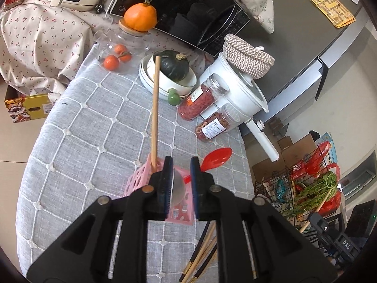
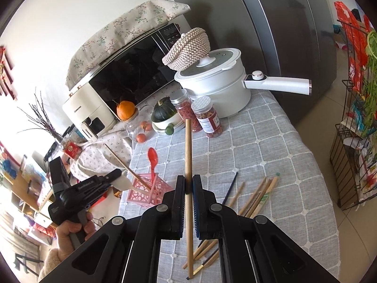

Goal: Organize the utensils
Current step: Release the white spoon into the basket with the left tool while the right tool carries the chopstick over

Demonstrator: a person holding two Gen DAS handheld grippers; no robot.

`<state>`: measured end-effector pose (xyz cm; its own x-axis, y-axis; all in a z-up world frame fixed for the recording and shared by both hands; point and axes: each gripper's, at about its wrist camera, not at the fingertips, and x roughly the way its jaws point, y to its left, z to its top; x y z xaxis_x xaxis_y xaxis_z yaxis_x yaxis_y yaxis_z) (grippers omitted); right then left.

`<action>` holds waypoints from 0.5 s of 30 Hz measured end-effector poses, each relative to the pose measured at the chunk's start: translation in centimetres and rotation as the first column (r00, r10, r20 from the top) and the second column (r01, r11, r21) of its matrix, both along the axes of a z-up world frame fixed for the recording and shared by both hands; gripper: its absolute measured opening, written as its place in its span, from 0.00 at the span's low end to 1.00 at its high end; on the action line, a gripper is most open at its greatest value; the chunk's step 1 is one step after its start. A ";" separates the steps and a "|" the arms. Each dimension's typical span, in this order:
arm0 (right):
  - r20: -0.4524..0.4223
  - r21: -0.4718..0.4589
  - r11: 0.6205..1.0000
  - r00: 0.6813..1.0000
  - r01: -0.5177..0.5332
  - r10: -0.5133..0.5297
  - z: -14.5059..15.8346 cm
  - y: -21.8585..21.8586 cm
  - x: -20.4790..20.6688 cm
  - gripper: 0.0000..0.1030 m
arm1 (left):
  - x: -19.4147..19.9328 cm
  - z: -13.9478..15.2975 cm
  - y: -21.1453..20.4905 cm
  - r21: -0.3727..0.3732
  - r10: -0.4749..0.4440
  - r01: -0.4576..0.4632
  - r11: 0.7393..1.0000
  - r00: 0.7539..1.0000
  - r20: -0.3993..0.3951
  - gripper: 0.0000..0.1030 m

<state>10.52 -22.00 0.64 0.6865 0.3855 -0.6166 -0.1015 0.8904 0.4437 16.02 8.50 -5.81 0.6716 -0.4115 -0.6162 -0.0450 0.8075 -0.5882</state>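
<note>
Black gripper (image 1: 181, 184), blue pads, silver pivot screws; fuzzy cream sleeve (image 2: 50, 263)

home kitchen: microwave (image 2: 132, 70), fridge (image 2: 282, 35), electric pot (image 2: 212, 82), clothed table (image 2: 259, 146).

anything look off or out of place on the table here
Yes. Loose chopsticks lie scattered at odd angles on the grey tablecloth beside the pink holder, which has only a chopstick, a red spoon and a white spoon in it. A woven basket sits tilted on the white pot's lid.
</note>
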 end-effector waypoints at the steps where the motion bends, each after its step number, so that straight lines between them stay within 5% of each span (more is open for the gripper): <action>1: 0.008 0.002 1.000 1.000 -0.001 0.001 0.1 0.2 0.0 0.06 | 0.0 0.1 0.0 0.009 0.004 -0.004 1.000 1.000 0.006 0.35; 4: 0.031 0.011 1.000 1.000 0.002 -0.002 0.5 0.6 -0.1 0.06 | -0.3 0.8 0.1 0.036 0.016 -0.017 0.999 0.999 0.029 0.56; 10: 0.106 0.053 0.998 0.994 0.026 -0.031 2.0 1.6 0.1 0.06 | -1.7 2.5 0.3 0.140 0.005 -0.012 0.990 0.999 0.050 0.71; 15: 0.209 0.078 0.996 0.976 0.051 -0.066 3.4 3.5 0.4 0.06 | -4.2 3.1 0.2 0.313 -0.032 0.017 0.950 0.999 0.043 0.79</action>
<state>10.88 -18.50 4.06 0.8212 0.3782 -0.4273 -0.1483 0.8645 0.4803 11.82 8.72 -2.67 0.6947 -0.2198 -0.6848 -0.0018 0.9516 -0.3073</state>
